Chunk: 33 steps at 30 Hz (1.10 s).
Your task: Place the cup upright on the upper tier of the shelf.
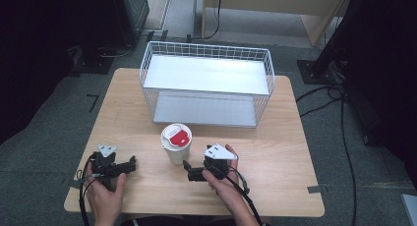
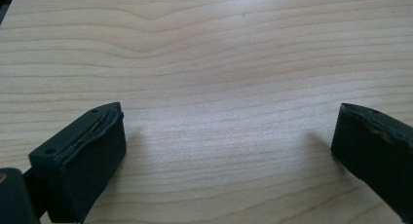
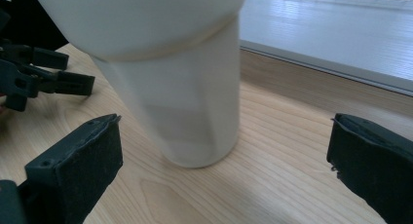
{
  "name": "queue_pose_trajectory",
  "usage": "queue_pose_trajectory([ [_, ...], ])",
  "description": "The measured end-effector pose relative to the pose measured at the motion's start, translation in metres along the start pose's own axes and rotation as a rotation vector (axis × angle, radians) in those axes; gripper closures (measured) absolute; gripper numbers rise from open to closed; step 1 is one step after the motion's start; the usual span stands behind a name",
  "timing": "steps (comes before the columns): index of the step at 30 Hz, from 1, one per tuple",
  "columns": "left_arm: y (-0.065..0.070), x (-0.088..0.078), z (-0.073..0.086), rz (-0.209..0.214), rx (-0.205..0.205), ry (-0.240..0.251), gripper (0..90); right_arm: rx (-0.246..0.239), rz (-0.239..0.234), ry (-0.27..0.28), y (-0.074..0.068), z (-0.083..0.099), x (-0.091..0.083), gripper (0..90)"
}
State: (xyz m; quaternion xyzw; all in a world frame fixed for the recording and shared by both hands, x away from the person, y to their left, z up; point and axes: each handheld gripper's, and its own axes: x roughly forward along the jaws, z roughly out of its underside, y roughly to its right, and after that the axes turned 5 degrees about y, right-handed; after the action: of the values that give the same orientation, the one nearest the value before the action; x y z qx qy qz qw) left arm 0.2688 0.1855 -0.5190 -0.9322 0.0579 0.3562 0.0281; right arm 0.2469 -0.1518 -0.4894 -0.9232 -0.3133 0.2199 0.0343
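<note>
Resting near the front edge of the wooden table, the person's two hands each hold a gripper; the left hand grasps the left gripper, low over bare wood at the front-left of the table, jaws pointing toward the middle; in the left gripper view its black jaws stand wide apart with only wood grain between them, nothing held; the right hand grasps the right gripper, grey three-cornered plate on top, cable trailing back toward the table edge; its jaws point left and slightly away, toward the base of the cup; in the right gripper view the jaws are spread wide, and the cup stands upright on the table just ahead of them, nearer the left-hand jaw, not yet between them and not touched; the cup is white with a white lid bearing a red patch, set at the table's middle, between the two grippers and a little beyond them; the left gripper shows past the cup in that same view; farther off, a white wire basket sits on the far half of the table, its open face toward the person, with white shelves inside; the cup stands just in front of it, apart from it.
</note>
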Motion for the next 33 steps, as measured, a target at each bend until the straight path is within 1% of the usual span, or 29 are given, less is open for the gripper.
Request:
queue_pose_trajectory([
  [4,0.0,0.0,0.0,0.0,0.0,0.0,0.0,0.01,-0.011,0.008,-0.003,0.0,0.004,0.0],
  [6,0.0,0.0,0.0,0.0,0.0,0.0,0.0,0.02,-0.015,0.012,-0.007,0.001,0.01,0.0],
  [12,0.0,0.0,0.0,0.0,0.0,0.0,0.0,0.033,-0.018,0.038,-0.01,0.002,0.017,0.0],
  [15,0.0,0.0,0.0,0.0,0.0,0.0,0.0,0.046,-0.025,0.039,-0.013,0.001,0.021,0.0],
  [20,0.0,0.0,0.0,0.0,0.0,0.0,0.0,0.033,-0.034,0.046,-0.017,0.001,0.028,0.0],
  [24,0.0,0.0,0.0,0.0,-0.001,0.0,0.0,0.032,-0.024,0.056,-0.02,0.001,0.031,2.8],
  [25,0.0,0.0,0.0,0.0,0.0,0.0,0.0,0.03,-0.013,0.076,-0.022,0.001,0.033,4.8],
  [27,0.0,0.0,0.0,0.0,0.0,0.0,0.0,0.033,-0.016,0.082,-0.023,0.001,0.034,6.1],
  [29,0.0,0.0,0.0,0.0,-0.001,0.0,0.0,0.023,-0.009,0.089,-0.024,0.001,0.036,6.6],
  [33,0.0,0.0,0.0,0.0,-0.001,0.0,0.0,0.027,-0.007,0.103,-0.025,0.001,0.039,7.0],
])
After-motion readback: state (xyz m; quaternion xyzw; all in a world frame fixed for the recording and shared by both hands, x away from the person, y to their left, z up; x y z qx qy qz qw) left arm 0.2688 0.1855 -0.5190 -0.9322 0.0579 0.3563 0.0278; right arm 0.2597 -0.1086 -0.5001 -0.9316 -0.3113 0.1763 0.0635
